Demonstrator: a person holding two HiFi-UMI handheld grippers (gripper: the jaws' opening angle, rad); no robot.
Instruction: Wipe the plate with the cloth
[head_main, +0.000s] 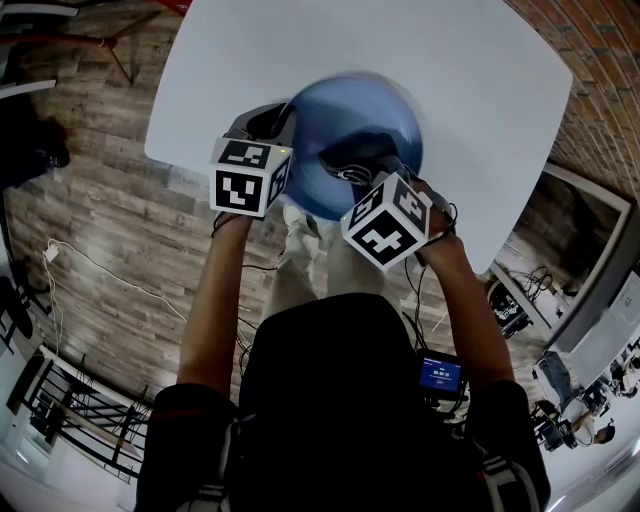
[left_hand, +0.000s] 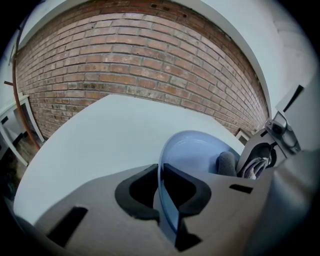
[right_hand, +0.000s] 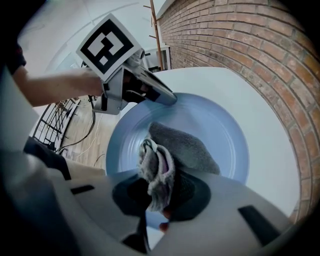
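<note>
Both are clamped: left tongs (left_hand: 162, 192) on rim, steadying round blue plate (left_hand: 195, 150); right tongs (right_hand: 157, 192) on grey terry cloth (right_hand: 185, 147) for wiping.

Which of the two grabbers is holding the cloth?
The right gripper: its jaws are shut on the grey cloth. The left gripper grips the blue plate by its rim instead.

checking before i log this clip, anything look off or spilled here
Nothing stands out. The left tool grips the blue plate by its rim, the right tool holds the grey cloth against it, and the white table shows no spill.
</note>
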